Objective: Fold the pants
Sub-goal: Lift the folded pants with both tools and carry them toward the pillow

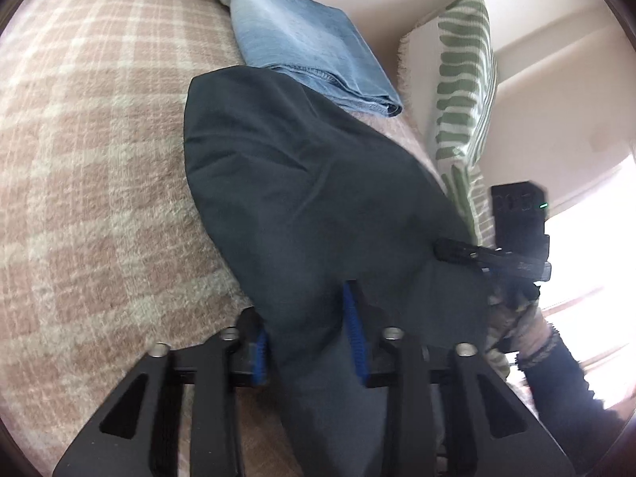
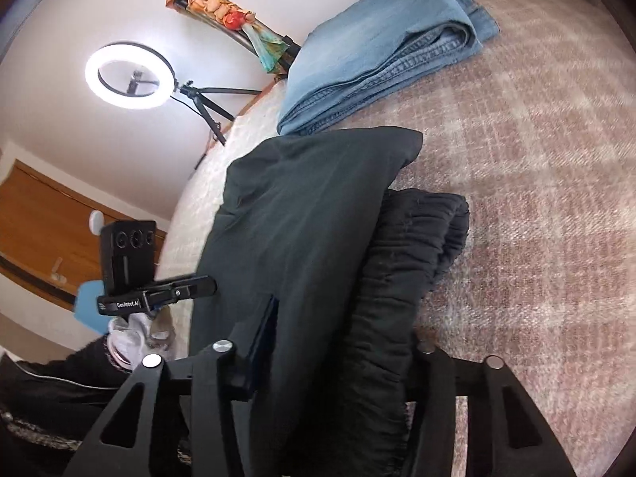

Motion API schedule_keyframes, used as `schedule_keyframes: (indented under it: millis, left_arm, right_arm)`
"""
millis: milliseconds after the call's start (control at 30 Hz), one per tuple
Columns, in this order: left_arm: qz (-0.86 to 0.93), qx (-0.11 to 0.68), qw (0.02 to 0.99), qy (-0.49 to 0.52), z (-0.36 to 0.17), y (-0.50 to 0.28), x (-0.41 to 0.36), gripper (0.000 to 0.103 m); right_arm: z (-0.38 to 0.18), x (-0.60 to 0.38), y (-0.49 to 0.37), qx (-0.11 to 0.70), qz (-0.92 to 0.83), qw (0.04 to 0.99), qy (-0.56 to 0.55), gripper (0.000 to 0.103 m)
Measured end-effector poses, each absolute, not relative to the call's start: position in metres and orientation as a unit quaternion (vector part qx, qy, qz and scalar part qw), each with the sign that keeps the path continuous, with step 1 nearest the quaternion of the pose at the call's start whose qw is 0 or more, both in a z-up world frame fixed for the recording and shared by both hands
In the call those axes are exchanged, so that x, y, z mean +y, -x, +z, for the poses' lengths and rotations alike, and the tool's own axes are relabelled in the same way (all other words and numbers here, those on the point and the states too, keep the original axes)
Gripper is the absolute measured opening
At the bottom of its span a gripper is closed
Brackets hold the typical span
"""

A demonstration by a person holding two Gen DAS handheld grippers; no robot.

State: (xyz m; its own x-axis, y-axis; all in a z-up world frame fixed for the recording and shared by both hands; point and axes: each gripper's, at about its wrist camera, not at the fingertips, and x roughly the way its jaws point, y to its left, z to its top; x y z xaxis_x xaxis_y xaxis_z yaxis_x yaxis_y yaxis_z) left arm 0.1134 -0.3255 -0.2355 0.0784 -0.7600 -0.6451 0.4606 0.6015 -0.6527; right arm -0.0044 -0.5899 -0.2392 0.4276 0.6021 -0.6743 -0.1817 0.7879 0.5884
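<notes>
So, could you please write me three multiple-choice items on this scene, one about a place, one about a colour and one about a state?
1. Where do the folded jeans lie?
A. On the plaid blanket, beyond the dark pants
B. On the floor under the ring light
C. Draped over the striped cushion

2. What colour are the pants being folded?
A. Red
B. Dark, near black
C. White

3. What is the left gripper doing?
A. Hanging open above bare blanket
B. Clamped on the jeans
C. Closed on the dark pants

Answers: 1 A, as the jeans rest on the blanket past the pants' far edge. 2 B, since both views show dark fabric. 3 C, because the left wrist view shows the fabric pinched between the blue pads; the right gripper grips the pants too.
</notes>
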Motion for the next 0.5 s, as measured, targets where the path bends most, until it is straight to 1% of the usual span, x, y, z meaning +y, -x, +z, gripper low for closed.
schedule_keyframes:
  millis: [67, 167, 267, 500]
  left_arm:
    - [-0.421, 0.525, 0.727, 0.135, -0.234, -0.113, -0.328, 0.018]
    - [-0.423, 0.51, 0.739, 0.124, -0.227, -0.11, -0.329, 0.011]
    - [-0.428, 0.488, 0.753, 0.111, -0.215, -0.104, -0.328, 0.006]
    - [-0.444, 0.445, 0.77, 0.108, -0.185, -0.102, -0.327, 0.005]
  right_arm:
    - [-0.233, -0.583, 0.006, 0.479, 0.228, 0.824, -0.2, 0.044]
    - [-0.221, -0.572, 0.011, 0.48, 0.206, 0.838, -0.16, 0.038]
    - [-0.203, -0.559, 0.017, 0.473, 0.189, 0.852, -0.116, 0.034]
    - [-0.157, -0.536, 0.031, 0.435, 0.172, 0.883, -0.043, 0.03]
